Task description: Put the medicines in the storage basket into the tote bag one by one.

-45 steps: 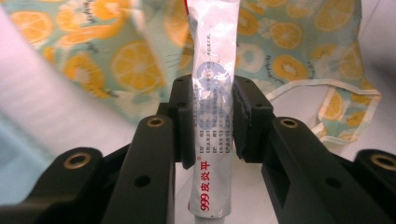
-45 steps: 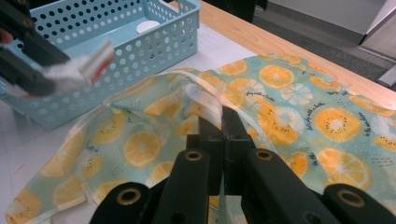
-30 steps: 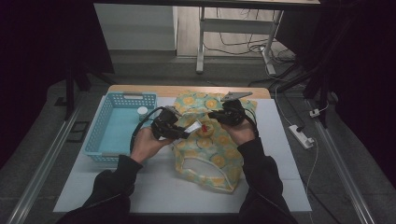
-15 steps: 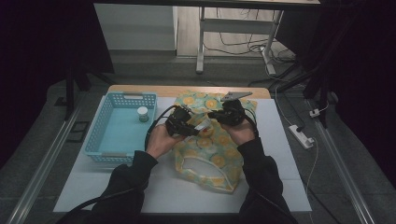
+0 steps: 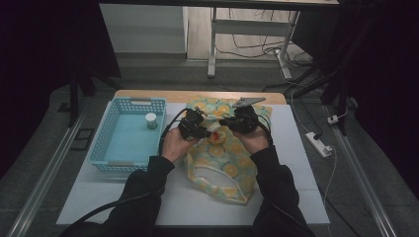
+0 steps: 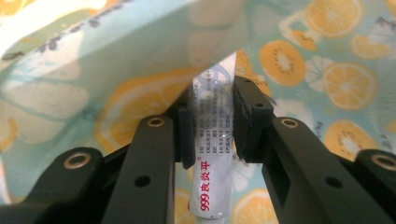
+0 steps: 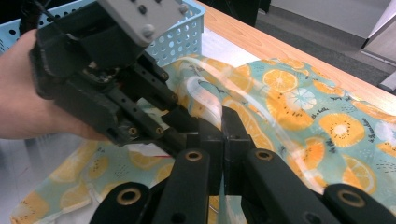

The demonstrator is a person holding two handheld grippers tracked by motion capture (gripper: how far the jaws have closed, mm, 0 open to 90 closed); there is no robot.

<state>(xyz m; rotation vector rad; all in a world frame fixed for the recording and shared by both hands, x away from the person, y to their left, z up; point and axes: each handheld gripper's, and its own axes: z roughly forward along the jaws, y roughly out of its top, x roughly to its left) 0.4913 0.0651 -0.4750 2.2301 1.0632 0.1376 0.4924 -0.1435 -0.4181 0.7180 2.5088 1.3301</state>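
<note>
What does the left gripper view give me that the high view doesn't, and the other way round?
Left gripper view: the fingers press on both sides of a white tube with red print, its far end at the bag's raised edge. High view: the blue basket with a small jar in it, the table, both forearms, and the right gripper at the bag's upper part. Both show the citrus-print bag and the tube in the left gripper.

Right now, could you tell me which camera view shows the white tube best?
The left gripper view: the white tube stands close up between the fingers, its print legible. The high view shows a small pale patch; in the right gripper view I can't make it out.
</note>
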